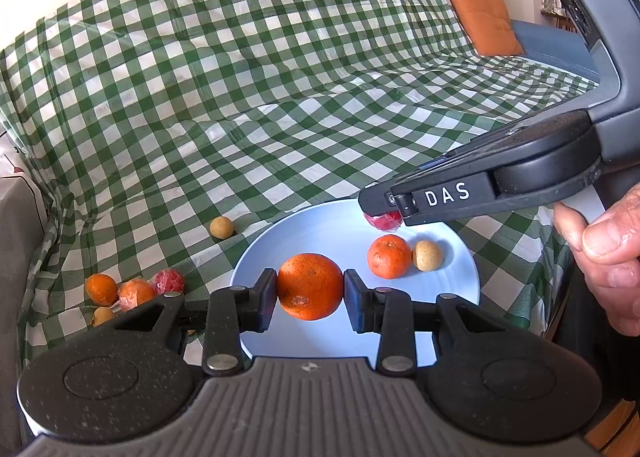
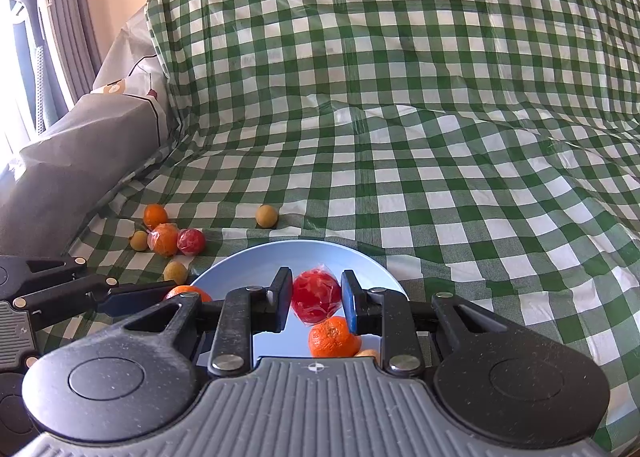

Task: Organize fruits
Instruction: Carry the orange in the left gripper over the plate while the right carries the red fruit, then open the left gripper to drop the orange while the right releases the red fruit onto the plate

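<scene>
Over plate [image 1: 460, 257]: left gripper [image 1: 310, 289] clamps orange [image 1: 310, 286]; right gripper [image 2: 316, 297] seemingly grips red fruit [image 2: 316, 297].

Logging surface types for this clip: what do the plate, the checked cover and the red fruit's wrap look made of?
Plate: pale blue, smooth, slightly glossy, probably ceramic or melamine. Checked cover: likely thin plastic sheeting, given shiny streaks and sharp creases. Red fruit: wrapped in clear crinkled film with glints, probably cellophane or plastic.

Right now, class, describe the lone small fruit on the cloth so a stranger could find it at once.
Start at the blue plate on the checked cloth. Just beyond its far rim sits one tan round fruit, alone, away from the cluster of oranges to the left.
</scene>
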